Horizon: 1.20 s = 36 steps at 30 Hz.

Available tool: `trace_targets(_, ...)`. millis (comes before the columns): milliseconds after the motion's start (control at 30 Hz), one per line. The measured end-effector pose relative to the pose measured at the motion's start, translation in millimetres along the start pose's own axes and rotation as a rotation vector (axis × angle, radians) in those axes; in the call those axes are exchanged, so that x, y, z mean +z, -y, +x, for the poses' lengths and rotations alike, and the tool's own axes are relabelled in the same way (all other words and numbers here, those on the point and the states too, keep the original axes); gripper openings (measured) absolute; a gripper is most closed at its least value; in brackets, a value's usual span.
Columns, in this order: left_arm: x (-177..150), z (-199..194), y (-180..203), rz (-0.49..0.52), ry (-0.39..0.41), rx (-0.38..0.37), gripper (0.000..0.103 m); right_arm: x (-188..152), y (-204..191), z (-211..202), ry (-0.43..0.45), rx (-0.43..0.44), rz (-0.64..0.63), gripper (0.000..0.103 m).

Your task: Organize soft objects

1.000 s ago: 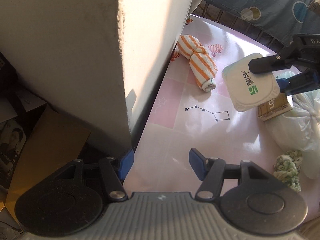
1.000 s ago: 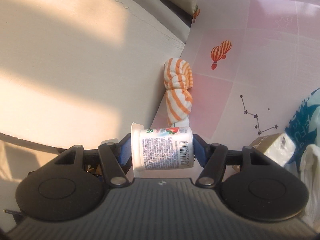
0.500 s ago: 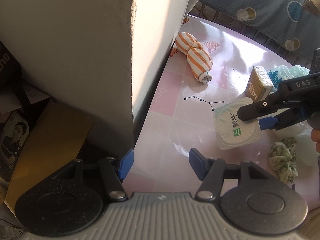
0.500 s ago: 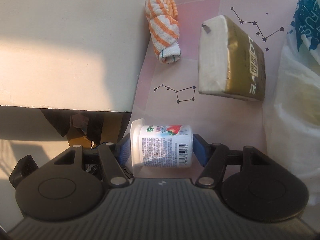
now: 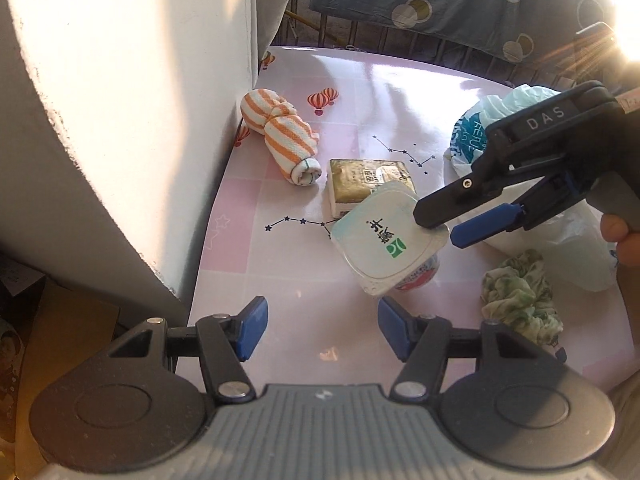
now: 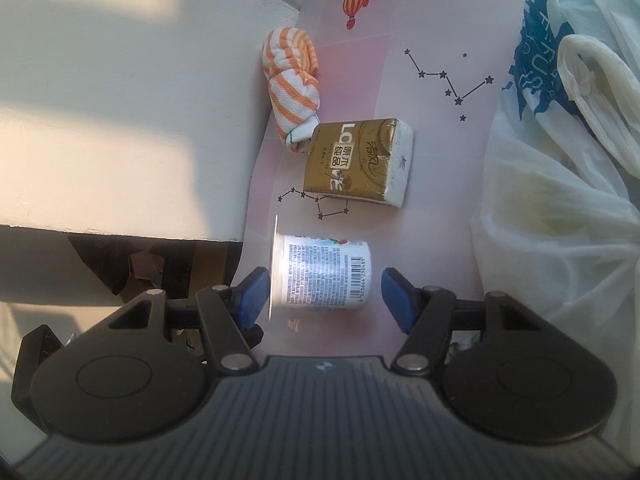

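The right gripper (image 6: 322, 300) has carried the yogurt cup (image 6: 320, 276) down onto the pink table (image 5: 360, 92). Its jaws, just closing slightly, seemingly stand apart around it. Left gripper (image 5: 320, 330) open, empty, near the table's edge.

The gold tissue pack (image 5: 362, 178) has its lower right corner tucked behind the yogurt cup (image 5: 386, 242) in the left wrist view. The cup's side is mostly hidden under its own lid there (only a red sliver peeks out below). At the right edge, the person's hand (image 5: 624, 240) is cut off, just fingertips showing. The white plastic bag (image 6: 560, 200) runs off the right edge in the right wrist view. The cup's small print is too fine to read.
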<state>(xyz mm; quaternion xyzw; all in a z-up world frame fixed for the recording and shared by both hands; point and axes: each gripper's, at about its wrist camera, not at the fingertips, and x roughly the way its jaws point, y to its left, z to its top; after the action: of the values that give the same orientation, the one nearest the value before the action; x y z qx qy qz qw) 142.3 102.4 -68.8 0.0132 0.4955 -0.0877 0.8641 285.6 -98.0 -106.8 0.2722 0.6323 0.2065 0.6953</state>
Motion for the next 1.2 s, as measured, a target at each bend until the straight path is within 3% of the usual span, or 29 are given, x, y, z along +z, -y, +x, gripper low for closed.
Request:
trace_targets(200, 4, 12, 25, 0.101, 0.005, -0.013, 0.062, 1, 12, -24, 0.062, -0.091, -0.011, 0.044)
trace_targets(367, 10, 19, 49, 0.192, 0.027, -0.006, 0.062, -1, 15, -28, 0.099, 0.015, 0.018, 0.040)
trace_targets(600, 16, 35, 70, 0.260, 0.045, 0.014, 0.060, 0, 13, -11, 0.093, 0.045, 0.039, 0.030)
trace_targets(900, 23, 37, 66, 0.191, 0.066, 0.034, 0.054, -4, 16, -12, 0.107, 0.072, 0.042, 0.024)
trace_targets(1200, 22, 12, 67, 0.154, 0.092, 0.054, 0.049, -11, 0, -20, 0.106, 0.087, 0.033, 0.023)
